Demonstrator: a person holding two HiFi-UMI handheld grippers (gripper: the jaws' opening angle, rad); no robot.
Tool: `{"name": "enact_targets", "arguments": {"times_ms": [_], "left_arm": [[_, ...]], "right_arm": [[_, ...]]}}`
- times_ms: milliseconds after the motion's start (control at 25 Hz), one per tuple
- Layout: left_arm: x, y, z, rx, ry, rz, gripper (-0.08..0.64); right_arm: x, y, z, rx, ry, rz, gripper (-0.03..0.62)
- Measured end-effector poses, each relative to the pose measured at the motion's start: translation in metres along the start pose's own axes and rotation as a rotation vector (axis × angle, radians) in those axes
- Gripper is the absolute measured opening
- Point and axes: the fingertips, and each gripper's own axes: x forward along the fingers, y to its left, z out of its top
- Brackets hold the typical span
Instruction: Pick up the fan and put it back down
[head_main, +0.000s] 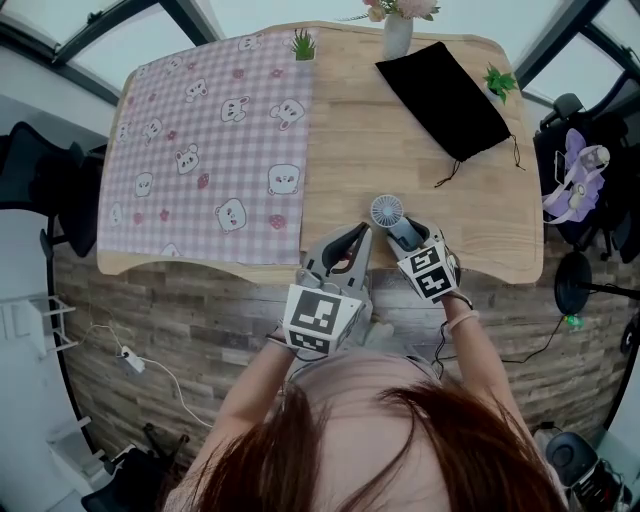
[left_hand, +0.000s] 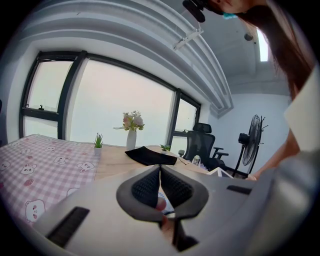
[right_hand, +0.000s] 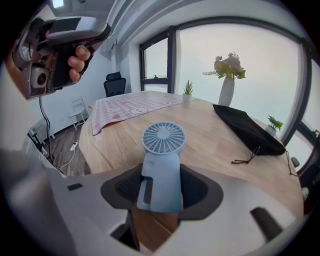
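Pale-blue plastic handheld fan (right_hand: 160, 175) lies flat on the light wooden counter (head_main: 400, 140), close to its near edge, with the round slatted grille facing up. Its long axis runs away from the person. The blocky, round-cornered handle comes back toward the near edge, and the circular head points at the far side.

The grey right gripper (right_hand: 162, 168) tilts down over it. Its ribbed black pads are closed against the two flanks of the handle, which fills the gap between them. Just to its left, the grey left gripper (head_main: 360, 236) hangs above the near edge, nearly level, its jaws meeting tip to tip and empty. Each gripper carries a cube with black-and-white square markers.

Farther left, a pink-and-white checked cloth printed with small bears (head_main: 200, 150) covers that half of the counter and drapes over its edge. Beyond the fan, a flat black fabric pouch with a drawstring (head_main: 445, 98) lies slanted toward the far right corner.

Along the far edge stand a small green potted plant (head_main: 303, 45) at the cloth's corner, a white vase of pale flowers (head_main: 397, 35), and a second green plant (head_main: 499, 82) beside the pouch.
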Motion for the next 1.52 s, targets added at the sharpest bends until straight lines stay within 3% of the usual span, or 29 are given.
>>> {"name": "enact_targets", "arguments": {"times_ms": [1520], "left_arm": [[-0.018, -0.013, 0.039, 0.046, -0.108, 0.092, 0.012]], "right_arm": [[-0.108, -0.018, 0.042, 0.063, -0.257, -0.126, 0.213]]}}
